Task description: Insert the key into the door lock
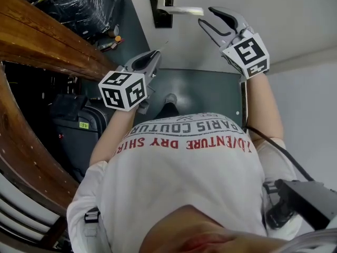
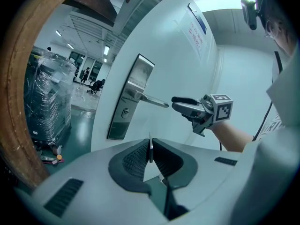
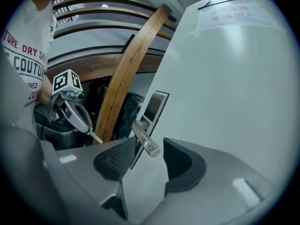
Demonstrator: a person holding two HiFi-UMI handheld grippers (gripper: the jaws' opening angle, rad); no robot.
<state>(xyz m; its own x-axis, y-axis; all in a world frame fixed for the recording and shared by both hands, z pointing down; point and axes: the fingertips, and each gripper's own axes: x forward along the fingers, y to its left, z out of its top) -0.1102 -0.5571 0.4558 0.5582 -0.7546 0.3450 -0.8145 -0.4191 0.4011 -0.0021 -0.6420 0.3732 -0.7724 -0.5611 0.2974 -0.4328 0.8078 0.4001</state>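
**A:** On our left gripper the fingers are clenched on the key. It points toward the lock below the handle, well apart from it.

**B:** Our right gripper is released just beside the handle's tip, gripping nothing. We'd guess it's there to steady the door.

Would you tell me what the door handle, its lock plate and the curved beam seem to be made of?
Door handle: likely metal, brushed silver finish, sheen on its round end.
Lock plate: apparently the same satin metal, reflecting light.
Curved beam: looks like varnished wood, brown with glossy streaks.
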